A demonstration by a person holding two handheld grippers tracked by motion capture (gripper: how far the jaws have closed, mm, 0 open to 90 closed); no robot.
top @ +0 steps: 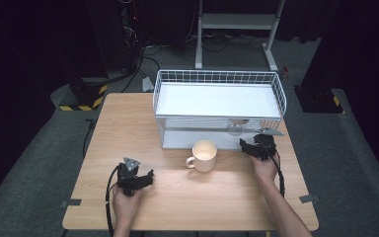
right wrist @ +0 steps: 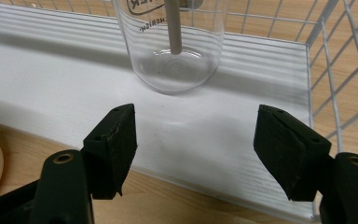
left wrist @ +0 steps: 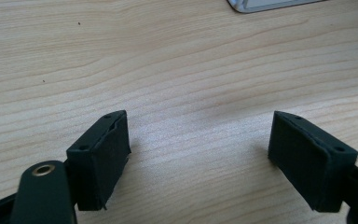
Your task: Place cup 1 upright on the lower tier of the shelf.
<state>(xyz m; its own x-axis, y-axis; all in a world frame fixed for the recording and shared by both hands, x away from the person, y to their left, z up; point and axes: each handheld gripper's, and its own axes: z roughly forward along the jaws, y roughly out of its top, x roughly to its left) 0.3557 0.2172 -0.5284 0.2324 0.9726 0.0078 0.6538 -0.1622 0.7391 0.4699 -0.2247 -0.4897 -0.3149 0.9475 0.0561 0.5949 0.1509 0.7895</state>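
Dark surroundings frame a light wooden surface [top: 128,128] standing on grey floor, with black stands and a white frame behind it. We note a white wire rack [top: 219,106] at the far middle of the surface, with a flat white upper shelf and a lower white tray.

Left gripper [top: 137,178]: held in the person's left hand [top: 127,201] near the front left of the surface. In the left gripper view its jaws are spread wide, with bare wood grain between them; they hold nothing. We cannot tell whether the jaw tips touch the wood or hover just above it.

Right gripper [top: 257,146]: held in the right hand [top: 265,169] at the front right corner of the rack. In the right gripper view its jaws are likewise spread wide and hold nothing; they sit over the front edge of the lower white tray [right wrist: 51,93]. Beyond them a clear glass [right wrist: 172,46] stands on the tray with a thin stick [right wrist: 174,25] upright in it. The glass is cut off at the top of that view, and its printed lettering is only partly readable. In the high view the glass [top: 236,127] is small and hard to make out behind the wire.

A cream mug [top: 203,155] stands on the surface just in front of the rack, handle to the left, between the two grippers and apart from both. A sliver of it shows at the left edge of the right gripper view.

Open wood lies across the left half and along the front edge. The rack's wire wall closes in just right of the right gripper.
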